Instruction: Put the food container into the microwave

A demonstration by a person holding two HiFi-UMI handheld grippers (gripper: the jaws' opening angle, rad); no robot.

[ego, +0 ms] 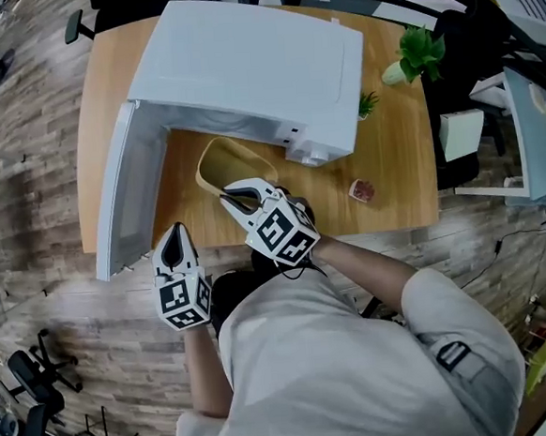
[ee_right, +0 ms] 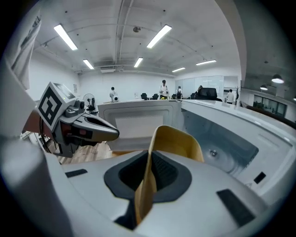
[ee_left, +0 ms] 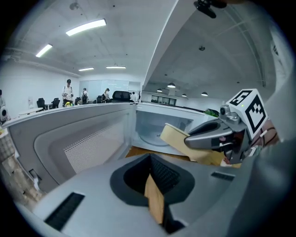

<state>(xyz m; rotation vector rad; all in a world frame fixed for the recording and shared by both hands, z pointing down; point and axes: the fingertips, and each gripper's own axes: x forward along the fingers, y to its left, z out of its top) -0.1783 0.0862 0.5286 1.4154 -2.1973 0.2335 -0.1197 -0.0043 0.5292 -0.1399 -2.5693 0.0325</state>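
Observation:
The tan food container (ego: 215, 170) tilts on the wooden table (ego: 403, 202) just in front of the open white microwave (ego: 242, 64). My right gripper (ego: 234, 198) is shut on the container's near rim; in the right gripper view the thin tan wall (ee_right: 178, 141) runs between the jaws (ee_right: 143, 185). The microwave cavity (ee_right: 222, 143) lies ahead to the right. The door (ego: 129, 186) hangs open to the left. My left gripper (ego: 175, 231) hovers at the table's front edge, left of the container and apart from it. Its jaws (ee_left: 155, 194) stand slightly apart, with wood showing through the gap.
A leafy plant (ego: 420, 50) and a smaller sprig (ego: 367, 103) stand on the table right of the microwave. A small pinkish item (ego: 362, 190) lies near the front right edge. The open door (ee_left: 78, 143) walls off the left side.

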